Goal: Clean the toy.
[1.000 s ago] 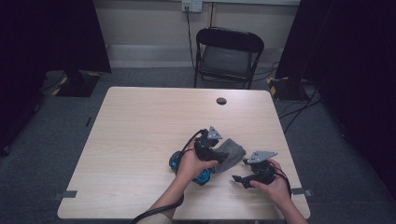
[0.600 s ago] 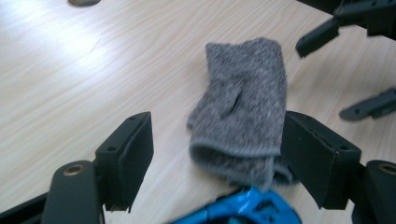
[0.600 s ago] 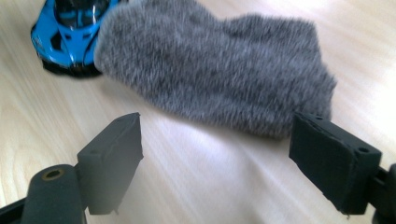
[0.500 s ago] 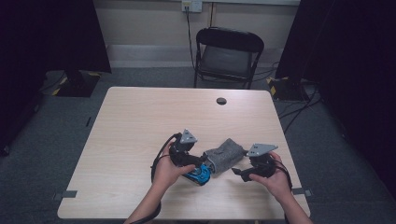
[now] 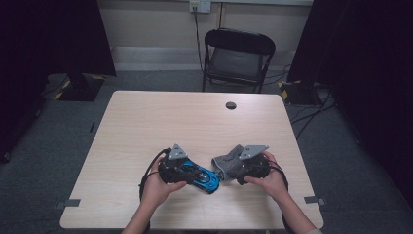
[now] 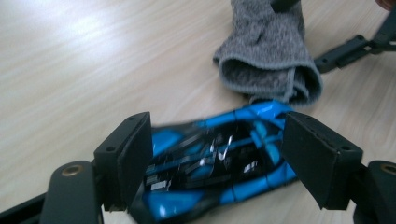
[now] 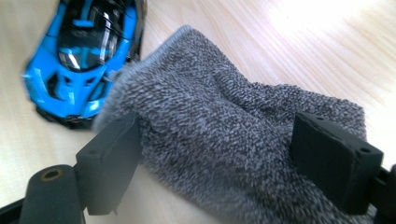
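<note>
The left tool (image 5: pixel 195 174) has shifted left, jaws spread around the blue toy car (image 6: pixel 219 158). The right tool (image 7: pixel 229 163) straddles the grey sock (image 7: pixel 238 140), unclenched.

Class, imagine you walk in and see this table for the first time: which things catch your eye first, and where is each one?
The bright blue toy car stands out first, near the table's front edge, with the left gripper straddling it, jaws open on either side. Just right of it lies a rolled grey sock, its open end beside the car, between the open jaws of the right gripper. Farther back, a small dark disc sits alone on the pale wooden table.
</note>
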